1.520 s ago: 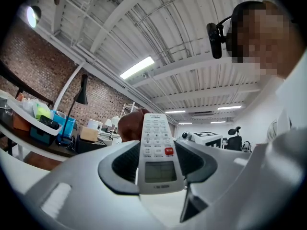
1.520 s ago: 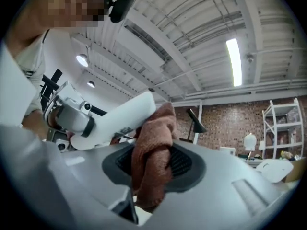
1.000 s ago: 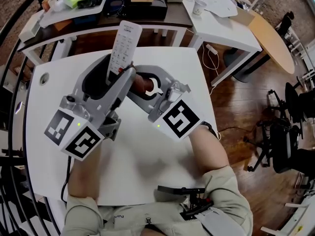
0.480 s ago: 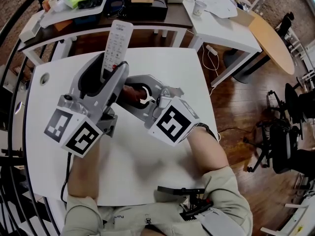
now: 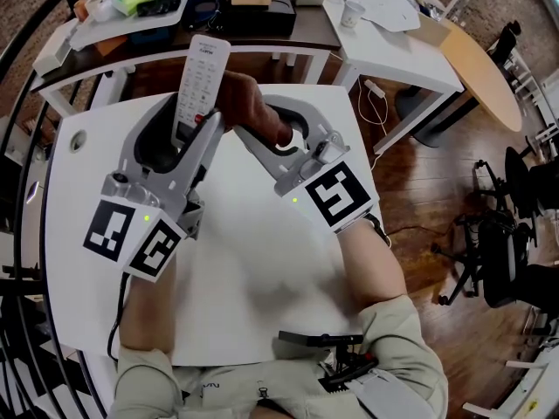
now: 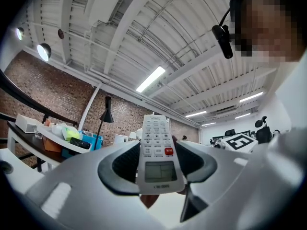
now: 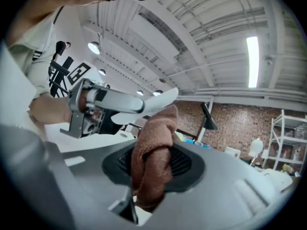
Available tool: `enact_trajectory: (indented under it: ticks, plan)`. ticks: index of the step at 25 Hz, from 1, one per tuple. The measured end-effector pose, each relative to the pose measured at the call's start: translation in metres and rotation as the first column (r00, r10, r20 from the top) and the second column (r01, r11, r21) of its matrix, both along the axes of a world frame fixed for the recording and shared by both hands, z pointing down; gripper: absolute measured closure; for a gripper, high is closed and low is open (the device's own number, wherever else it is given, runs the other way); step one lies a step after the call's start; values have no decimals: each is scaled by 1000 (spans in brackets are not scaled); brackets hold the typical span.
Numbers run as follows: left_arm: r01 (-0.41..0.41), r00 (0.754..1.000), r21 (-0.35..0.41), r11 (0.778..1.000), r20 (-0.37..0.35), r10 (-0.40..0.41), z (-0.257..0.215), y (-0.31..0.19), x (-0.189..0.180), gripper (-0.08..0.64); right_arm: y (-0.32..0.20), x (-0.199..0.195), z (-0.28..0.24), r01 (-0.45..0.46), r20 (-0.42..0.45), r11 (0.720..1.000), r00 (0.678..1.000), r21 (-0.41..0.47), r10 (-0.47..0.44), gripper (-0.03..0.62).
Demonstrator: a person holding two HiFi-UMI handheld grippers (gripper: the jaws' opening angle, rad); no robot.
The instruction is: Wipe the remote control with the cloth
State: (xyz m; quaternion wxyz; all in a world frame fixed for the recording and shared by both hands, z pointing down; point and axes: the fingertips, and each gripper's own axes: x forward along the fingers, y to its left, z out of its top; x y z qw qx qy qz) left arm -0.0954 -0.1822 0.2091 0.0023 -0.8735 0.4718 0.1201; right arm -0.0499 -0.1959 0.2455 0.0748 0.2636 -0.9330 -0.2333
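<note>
My left gripper (image 5: 188,125) is shut on a white remote control (image 5: 201,78), which sticks up and away from me, its buttons and small screen (image 6: 157,150) facing the left gripper view. My right gripper (image 5: 262,125) is shut on a bunched brown cloth (image 5: 249,103). In the head view the cloth lies against the right side of the remote. In the right gripper view the cloth (image 7: 153,162) fills the gap between the pads, with the left gripper's body (image 7: 112,104) just beyond it.
Both grippers hover over a white table (image 5: 262,278). Beyond it stands a dark desk (image 5: 262,24) with a tray, boxes and a cup. A black tool (image 5: 336,352) lies at the table's near edge. Office chairs (image 5: 507,234) stand at the right.
My right gripper has swung up and away from me with the cloth, from under the remote's lower part to its upper right side. The left gripper rolled slightly, holding the remote.
</note>
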Motion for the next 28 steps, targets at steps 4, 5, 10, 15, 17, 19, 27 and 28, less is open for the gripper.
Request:
enact_trajectory:
  ticks: [4,5,10,15,17,19,27,28]
  plan:
    - [-25,1000,-7,1000,3,25,3,1,8,318,4,-1,-1,17,-9,1000,1000,24,-16,475]
    - [-29,1000,-8,1000,2,29,2,1,10,318,8,-4,2,34,-34,999,999,23,-34,475]
    - [-23,1000,-7,1000,-3,23,0,1,7,318,35,-29,26,145,-135,989,980,-14,-146,476]
    - [8,1000,-2,1000,2,-8,1,-2,-1,318,54,-48,44,226,-226,974,949,9,-218,476]
    - [20,1000,4,1000,13,-20,1,-2,-2,318,55,-50,47,231,-236,973,945,3,-224,476]
    - [35,999,16,999,26,-35,0,-2,-3,318,52,-47,47,221,-230,975,949,-3,-216,475]
    - [83,990,66,994,107,-90,-1,-2,-4,318,21,-22,25,92,-167,995,982,39,-84,476]
    - [90,987,78,993,128,-99,0,-1,-3,318,15,-16,18,63,-135,997,989,50,-56,474]
